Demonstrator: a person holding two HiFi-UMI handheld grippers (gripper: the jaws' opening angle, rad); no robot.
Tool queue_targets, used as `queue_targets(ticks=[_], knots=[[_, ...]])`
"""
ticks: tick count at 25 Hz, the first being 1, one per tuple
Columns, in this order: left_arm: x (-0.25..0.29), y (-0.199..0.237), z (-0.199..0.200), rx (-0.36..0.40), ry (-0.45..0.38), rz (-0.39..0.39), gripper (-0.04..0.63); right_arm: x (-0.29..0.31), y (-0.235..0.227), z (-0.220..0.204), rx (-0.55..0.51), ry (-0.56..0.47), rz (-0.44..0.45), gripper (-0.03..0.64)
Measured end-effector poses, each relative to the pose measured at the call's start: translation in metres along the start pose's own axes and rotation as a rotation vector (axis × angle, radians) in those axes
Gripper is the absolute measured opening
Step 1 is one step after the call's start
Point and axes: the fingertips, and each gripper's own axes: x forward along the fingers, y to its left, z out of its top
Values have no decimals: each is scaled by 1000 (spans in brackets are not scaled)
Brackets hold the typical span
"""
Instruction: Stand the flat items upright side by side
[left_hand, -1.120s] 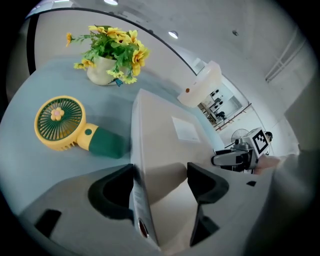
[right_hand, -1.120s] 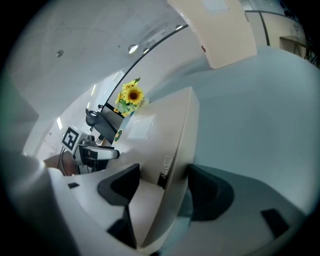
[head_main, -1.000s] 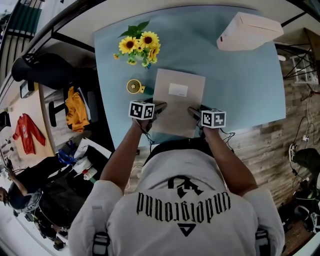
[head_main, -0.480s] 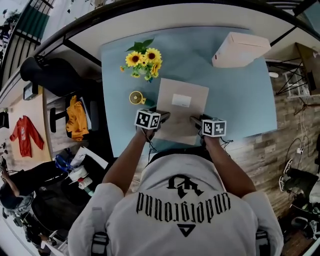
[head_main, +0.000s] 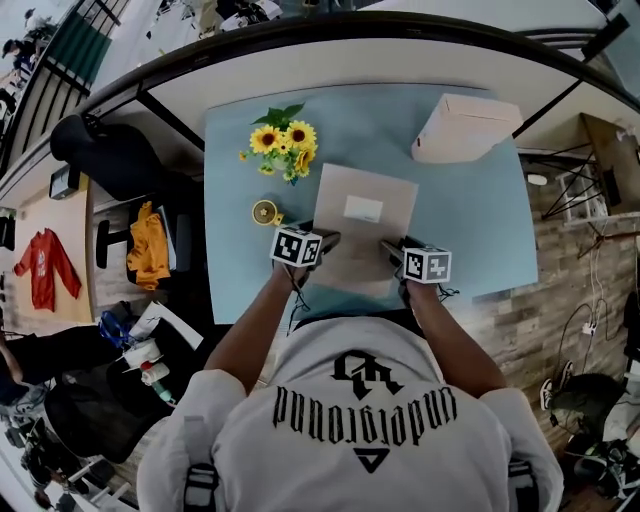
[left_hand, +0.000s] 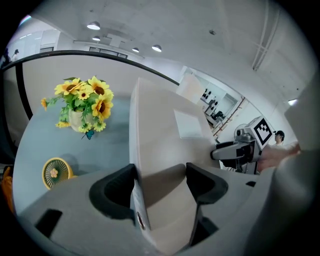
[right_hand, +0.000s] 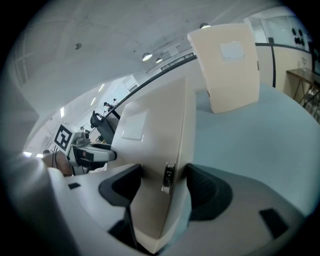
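Note:
A flat beige box (head_main: 360, 215) with a white label is held off the blue table (head_main: 470, 220) by both grippers at its near edge. My left gripper (head_main: 325, 240) is shut on its left side, one pad on each face (left_hand: 157, 185). On the opposite side, by a small metal clasp, my right gripper (head_main: 390, 248) is shut the same way (right_hand: 160, 182). The box (left_hand: 160, 130) tilts up and away from me, label side up (right_hand: 155, 135). A second beige box (head_main: 465, 128) stands at the table's far right (right_hand: 230, 65).
A pot of yellow sunflowers (head_main: 285, 140) stands at the table's far left (left_hand: 82, 102), with a small round yellow object (head_main: 265, 212) just in front of it (left_hand: 55, 172). A dark chair (head_main: 110, 150) and clutter lie on the floor to the left.
Both grippers have lifted the flat box upward together, still gripping its near edge. The table and the things on it now look smaller and farther below.

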Motion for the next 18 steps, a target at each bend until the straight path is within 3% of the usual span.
queue_targets(ticks=[9,18], knots=[[30,-53,33,-44,-66,51,334,-39,-48,45,-119,-18,42,287],[80,-140,83,-18,-156,140,334,-102,-133,88,-253,-62,57,287]])
